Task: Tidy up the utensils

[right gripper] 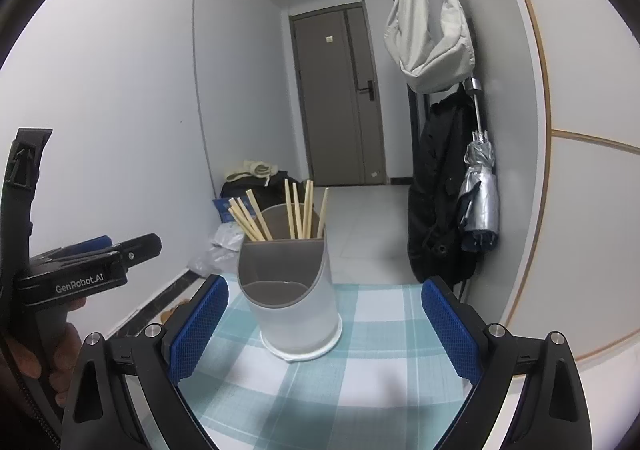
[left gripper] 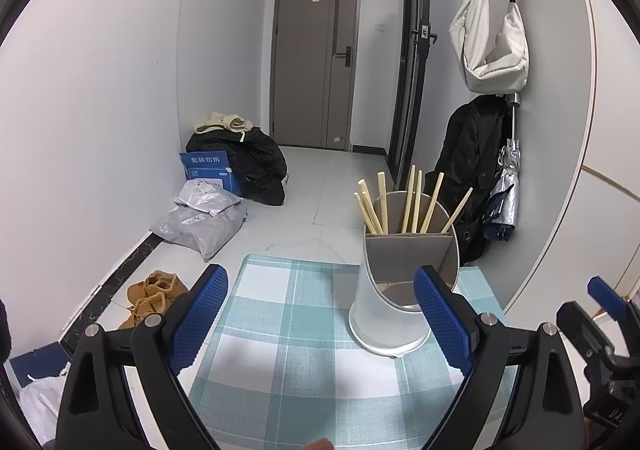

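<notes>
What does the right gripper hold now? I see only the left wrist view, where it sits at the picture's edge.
Observer: Nothing. In the right wrist view the right gripper is open, with nothing between its fingers.
Operator: Is the front compartment of the utensil holder empty? The left gripper hides part of it from me.
Observer: The right wrist view looks straight into the front compartment, and no utensil shows there.

"GenRobot.AI" on left gripper point(right gripper: 100, 250)
</notes>
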A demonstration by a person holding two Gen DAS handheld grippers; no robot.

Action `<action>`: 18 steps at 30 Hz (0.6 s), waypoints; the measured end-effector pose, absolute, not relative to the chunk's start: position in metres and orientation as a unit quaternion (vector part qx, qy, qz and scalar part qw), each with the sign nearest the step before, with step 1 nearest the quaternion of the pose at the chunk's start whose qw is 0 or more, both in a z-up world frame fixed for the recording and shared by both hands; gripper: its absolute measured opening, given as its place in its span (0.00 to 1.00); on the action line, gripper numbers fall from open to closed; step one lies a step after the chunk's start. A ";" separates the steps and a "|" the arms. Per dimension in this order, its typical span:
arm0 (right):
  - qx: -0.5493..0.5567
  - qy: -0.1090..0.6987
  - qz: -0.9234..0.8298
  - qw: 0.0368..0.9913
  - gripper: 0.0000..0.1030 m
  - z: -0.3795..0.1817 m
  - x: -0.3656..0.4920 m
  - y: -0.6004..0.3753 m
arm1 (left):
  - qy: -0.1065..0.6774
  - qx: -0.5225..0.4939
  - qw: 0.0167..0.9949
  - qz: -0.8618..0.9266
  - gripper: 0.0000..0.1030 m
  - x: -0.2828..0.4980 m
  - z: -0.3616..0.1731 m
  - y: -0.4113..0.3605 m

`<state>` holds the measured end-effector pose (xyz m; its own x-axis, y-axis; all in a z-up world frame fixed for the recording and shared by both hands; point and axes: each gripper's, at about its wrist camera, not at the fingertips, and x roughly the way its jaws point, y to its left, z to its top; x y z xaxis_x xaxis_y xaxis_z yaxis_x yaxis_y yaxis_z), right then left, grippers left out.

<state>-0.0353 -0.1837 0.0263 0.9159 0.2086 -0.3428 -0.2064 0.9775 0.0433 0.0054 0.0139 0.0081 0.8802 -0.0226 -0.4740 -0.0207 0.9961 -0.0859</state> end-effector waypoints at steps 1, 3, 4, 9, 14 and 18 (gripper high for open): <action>0.004 0.176 0.107 0.979 0.95 0.026 -0.035 -0.184 | 0.244 -0.045 0.969 0.001 0.89 0.006 0.008 0.014; 0.004 0.176 0.105 0.979 0.95 0.027 -0.035 -0.184 | 0.243 -0.046 0.969 0.003 0.89 0.005 0.008 0.014; 0.005 0.176 0.105 0.979 0.95 0.027 -0.035 -0.184 | 0.244 -0.046 0.969 0.002 0.89 0.006 0.008 0.015; 0.007 0.174 0.102 0.979 0.95 0.027 -0.036 -0.184 | 0.251 -0.049 0.967 -0.004 0.89 0.006 0.007 0.014; 0.008 0.176 0.102 0.979 0.95 0.027 -0.036 -0.184 | 0.257 -0.060 0.964 -0.003 0.89 0.008 0.005 0.016; 0.006 0.177 0.101 0.979 0.95 0.027 -0.036 -0.183 | 0.260 -0.068 0.963 0.000 0.89 0.009 0.004 0.019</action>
